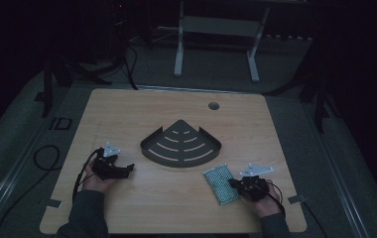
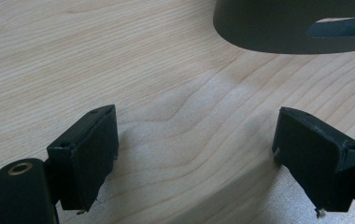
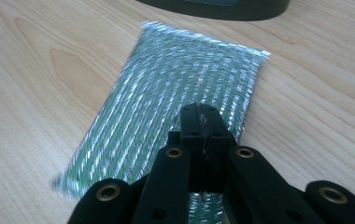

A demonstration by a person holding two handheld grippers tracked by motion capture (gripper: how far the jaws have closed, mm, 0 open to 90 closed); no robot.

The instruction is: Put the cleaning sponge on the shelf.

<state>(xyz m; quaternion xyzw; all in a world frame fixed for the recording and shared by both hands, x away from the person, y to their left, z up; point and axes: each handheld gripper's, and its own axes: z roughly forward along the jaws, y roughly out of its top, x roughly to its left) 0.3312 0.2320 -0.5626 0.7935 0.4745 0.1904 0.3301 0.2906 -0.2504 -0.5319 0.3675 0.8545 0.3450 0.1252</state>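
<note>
A green-silver pad (image 1: 221,184) lies flat on the table (image 1: 127,114), near its front edge at right. Its long axis runs from near-right toward the dark slotted tray (image 1: 180,145), which sits empty at centre, its point aimed away. The right gripper (image 3: 202,122), jaws pressed together, rests over the pad's near end; whether it pinches it I cannot tell. The left gripper (image 2: 194,158) gapes wide over bare wood left of the tray.

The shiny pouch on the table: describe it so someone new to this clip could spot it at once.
On the wooden table, find the dark fan-shaped slotted tray at the centre. Just right of its near edge lies the pouch, flat, under the right gripper. It is the one glittering, silver-green, rectangular thing there.
</note>
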